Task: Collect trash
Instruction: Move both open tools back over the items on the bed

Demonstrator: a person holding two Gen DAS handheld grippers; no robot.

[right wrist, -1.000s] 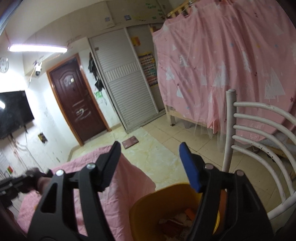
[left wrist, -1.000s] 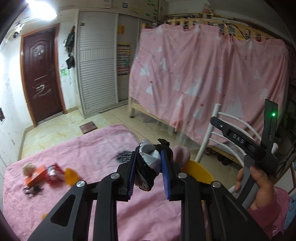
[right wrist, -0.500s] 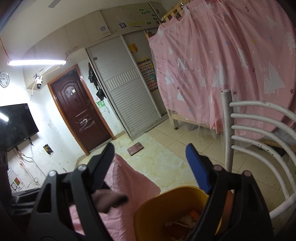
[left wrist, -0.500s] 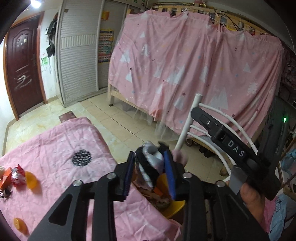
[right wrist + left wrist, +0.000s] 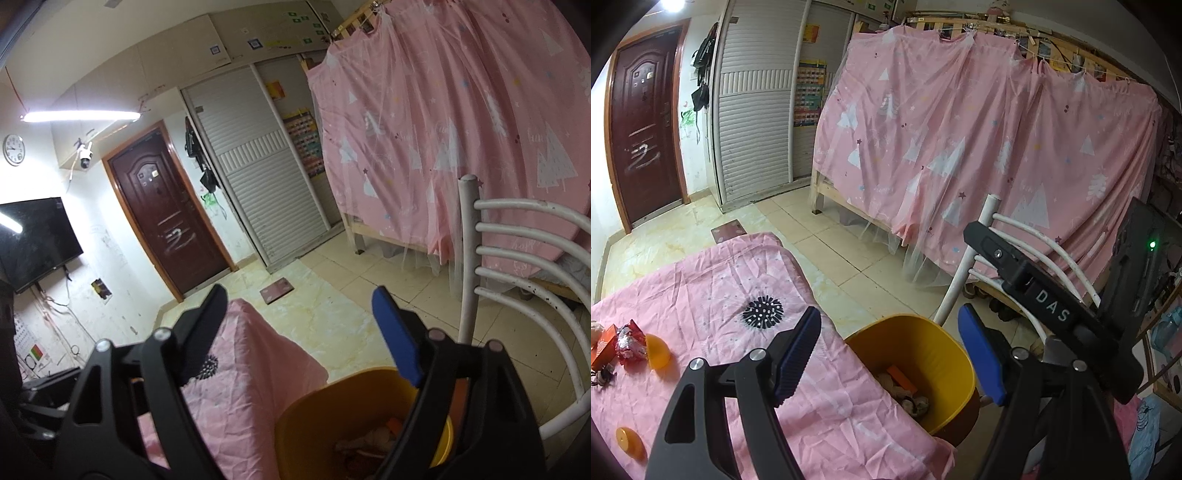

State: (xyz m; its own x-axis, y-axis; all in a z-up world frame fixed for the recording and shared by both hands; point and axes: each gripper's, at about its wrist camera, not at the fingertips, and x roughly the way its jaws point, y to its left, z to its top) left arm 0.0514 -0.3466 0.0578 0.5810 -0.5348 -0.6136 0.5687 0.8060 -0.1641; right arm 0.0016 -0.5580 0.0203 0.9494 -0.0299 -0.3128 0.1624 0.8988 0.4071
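Left gripper is held over the yellow bin; its jaws have just been opening, wide apart, nothing between them. Right gripper is likewise spread and empty. Remaining trash, a red wrapper and orange box, is seen far left on the pink-covered table, nearer the left hand.

Bin bottom cut off, contents indistinct
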